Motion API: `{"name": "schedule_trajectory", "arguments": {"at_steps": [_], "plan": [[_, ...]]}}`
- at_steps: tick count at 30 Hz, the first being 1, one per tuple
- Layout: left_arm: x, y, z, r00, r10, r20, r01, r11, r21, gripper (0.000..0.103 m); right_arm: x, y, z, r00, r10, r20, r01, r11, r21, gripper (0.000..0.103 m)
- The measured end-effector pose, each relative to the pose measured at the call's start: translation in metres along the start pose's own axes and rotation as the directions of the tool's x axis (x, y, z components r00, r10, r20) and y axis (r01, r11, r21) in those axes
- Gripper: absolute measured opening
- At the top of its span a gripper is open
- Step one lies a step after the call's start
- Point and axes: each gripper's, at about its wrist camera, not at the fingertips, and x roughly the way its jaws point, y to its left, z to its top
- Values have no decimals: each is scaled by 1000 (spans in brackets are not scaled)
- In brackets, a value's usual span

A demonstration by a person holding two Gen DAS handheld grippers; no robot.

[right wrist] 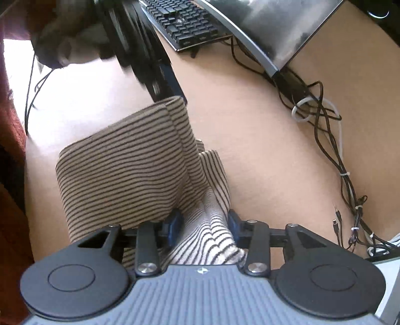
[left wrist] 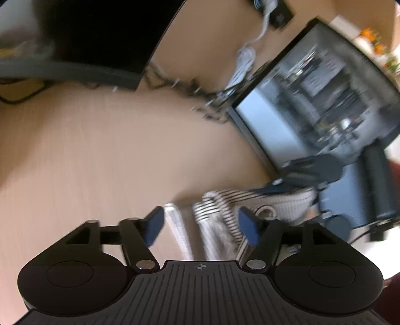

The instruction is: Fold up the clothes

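A beige garment with thin dark stripes [right wrist: 125,170] lies folded into a compact stack on the wooden table [right wrist: 262,150]. Its near edge rises in a bunch between the blue pads of my right gripper [right wrist: 205,223], which is shut on it. In the left wrist view the garment [left wrist: 220,215] lies at the table's near right, blurred. My left gripper [left wrist: 201,228] hovers over it with its jaws wide apart and neither pad pressing on the cloth. The right gripper [left wrist: 277,187] shows there at the garment's far side. The blurred left gripper [right wrist: 172,85] sits at the stack's far end.
A keyboard [right wrist: 185,22] and a monitor [right wrist: 275,30] stand at the back of the table. A tangle of black and white cables [right wrist: 322,120] runs along the right. A second monitor [left wrist: 312,105] is close to the garment. A red sleeve [right wrist: 10,140] fills the left edge.
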Motion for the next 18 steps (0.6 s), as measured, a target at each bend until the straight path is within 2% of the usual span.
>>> {"name": "schedule_trajectory", "arguments": {"at_steps": [3, 5, 8, 11, 14, 15, 18], "plan": [[2, -21, -5, 1000, -27, -13, 28, 998, 55, 89, -4, 11, 0, 999, -39, 14, 39, 999, 17, 43], [13, -37, -9, 999, -12, -44, 17, 993, 115, 90, -12, 17, 1, 997, -72, 20, 71, 996, 51, 48], [24, -57, -18, 996, 41, -79, -22, 974, 223, 91, -29, 18, 1, 992, -122, 39, 116, 986, 117, 66], [19, -64, -22, 996, 57, -73, -36, 964, 263, 94, -56, 19, -3, 981, -177, 78, 156, 963, 220, 89], [2, -61, -20, 998, 53, -35, -43, 970, 240, 96, -84, 22, -16, 958, -265, 112, 209, 909, 361, 103], [-5, -58, -19, 999, 48, -18, -43, 974, 222, 97, -92, 23, -22, 948, -296, 120, 222, 881, 418, 103], [-24, -52, -14, 1000, 21, 13, -23, 984, 178, 100, -105, 25, -46, 932, -332, 144, 182, 774, 606, 103]]}}
